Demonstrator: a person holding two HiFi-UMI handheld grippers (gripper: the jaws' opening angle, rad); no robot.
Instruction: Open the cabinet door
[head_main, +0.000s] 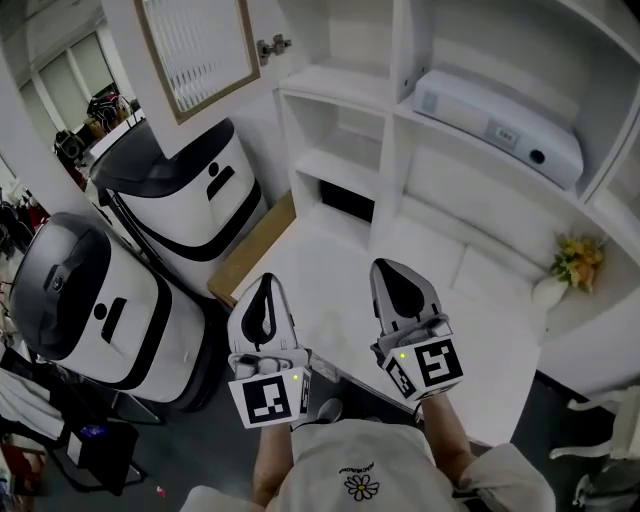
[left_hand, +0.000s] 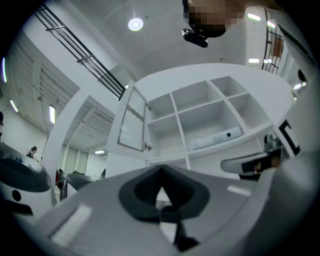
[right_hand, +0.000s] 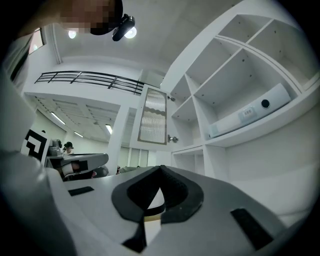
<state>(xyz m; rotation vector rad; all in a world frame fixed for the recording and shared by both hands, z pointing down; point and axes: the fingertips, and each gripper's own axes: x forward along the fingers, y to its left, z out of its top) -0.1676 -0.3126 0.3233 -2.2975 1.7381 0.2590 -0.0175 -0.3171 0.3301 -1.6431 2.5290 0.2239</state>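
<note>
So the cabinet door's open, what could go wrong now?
1. The cabinet door stands swung out at the left, near a white rounded machine. An arm lifted that way could knock it.
2. The flower vase stands on the white counter, to the right of the right gripper. A wide sweep might tip it.
3. Both grippers sit low, fingers shut and empty, so the left gripper could bump the counter's edge.

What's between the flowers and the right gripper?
Nothing. In the head view, only bare white counter lies between the flowers and the right gripper.
</note>
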